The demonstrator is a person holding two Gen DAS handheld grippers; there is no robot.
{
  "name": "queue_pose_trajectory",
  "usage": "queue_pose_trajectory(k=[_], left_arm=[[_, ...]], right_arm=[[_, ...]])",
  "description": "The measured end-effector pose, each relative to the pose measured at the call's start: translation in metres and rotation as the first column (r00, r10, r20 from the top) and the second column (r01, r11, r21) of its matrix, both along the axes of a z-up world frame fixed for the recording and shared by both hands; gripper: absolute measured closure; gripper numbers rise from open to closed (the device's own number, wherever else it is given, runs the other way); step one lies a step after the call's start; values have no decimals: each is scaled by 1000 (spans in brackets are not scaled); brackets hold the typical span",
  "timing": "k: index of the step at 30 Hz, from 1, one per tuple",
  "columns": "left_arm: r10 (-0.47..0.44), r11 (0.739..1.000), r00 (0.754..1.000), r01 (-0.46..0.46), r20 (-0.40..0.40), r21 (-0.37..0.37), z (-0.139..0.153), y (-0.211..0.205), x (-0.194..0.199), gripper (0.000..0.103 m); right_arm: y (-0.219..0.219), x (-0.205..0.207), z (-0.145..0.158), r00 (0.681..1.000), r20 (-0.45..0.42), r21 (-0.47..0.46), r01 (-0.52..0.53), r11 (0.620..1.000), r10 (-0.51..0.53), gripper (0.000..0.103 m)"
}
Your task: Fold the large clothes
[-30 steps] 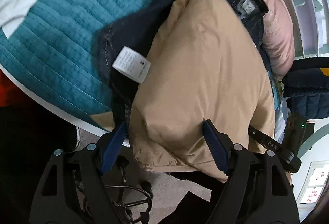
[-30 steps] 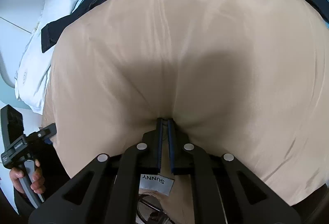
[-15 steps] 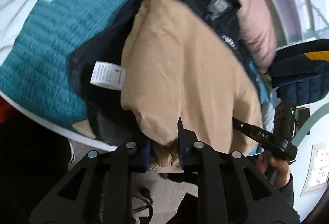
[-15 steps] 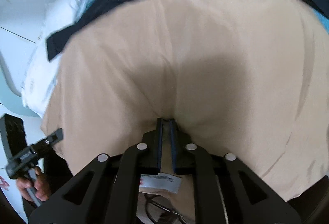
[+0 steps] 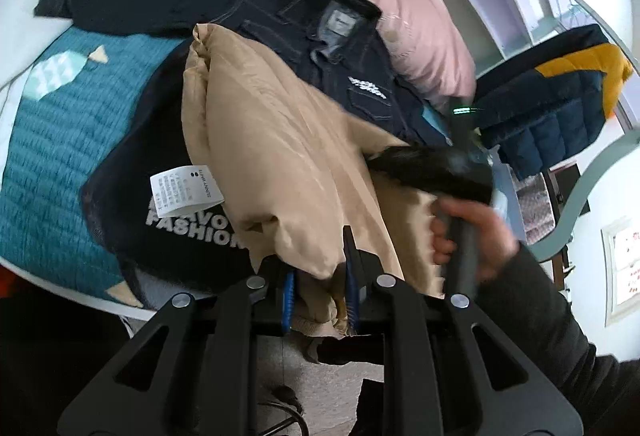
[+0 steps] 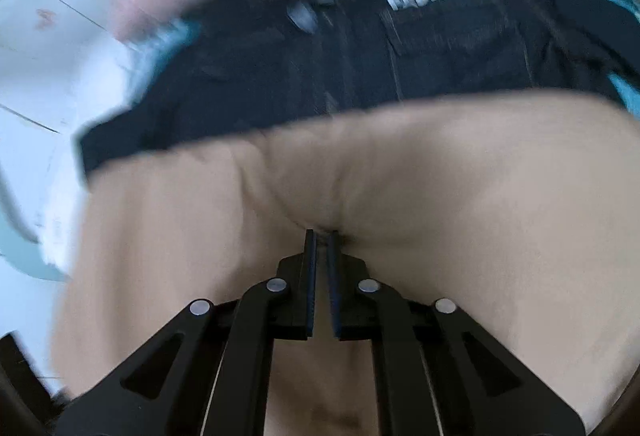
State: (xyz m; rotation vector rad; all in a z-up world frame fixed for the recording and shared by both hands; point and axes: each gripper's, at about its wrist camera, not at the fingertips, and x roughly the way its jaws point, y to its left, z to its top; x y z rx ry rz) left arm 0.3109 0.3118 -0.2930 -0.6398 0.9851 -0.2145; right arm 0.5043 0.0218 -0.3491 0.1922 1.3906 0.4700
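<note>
Both grippers, left (image 5: 318,278) and right (image 6: 322,236), are pinching the tan jacket's (image 5: 276,152) hem at lower centre (soft, puffy, light, probably slippery).

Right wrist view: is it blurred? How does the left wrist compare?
Right wrist view: heavy motion smear across the dark denim jacket and its white lettering; tan garment soft. Left wrist view: mostly sharp, care label readable, only the person's hand smeared. Both fisheye-curved.
</note>
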Motion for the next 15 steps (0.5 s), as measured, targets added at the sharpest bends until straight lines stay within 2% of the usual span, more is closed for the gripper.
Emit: queue_pose_trajectory(k=[2,4,7,10,12,15], left_arm=[[-12,1000,1000,12,11,1,4,-5,3,85],[-25,1000,999,25,24,7,9,-12,7,85],[-47,999,998,46,49,6,17,-20,11,85],[-67,998,995,66,77,13,26,-26,12,85],[-84,996,992,83,93,11,31,-31,12,85],[-111,994,988,110,111,19,36,-39,14,85]], right_arm=[[-2,4,-11,1000,-16,28,22,999,-21,102],[-7,5,-9,999,-37,60,36,998,-34,101],[-19,-13,17,999,-28,130,33,991,-29,98],[-29,-51,41,1000,-9,159,-20,987,22,98],[-34,-73,37,998,-64,179,-16,984,28,98],[-38,-96,6,990,-137,161,-23,987,45,101]])
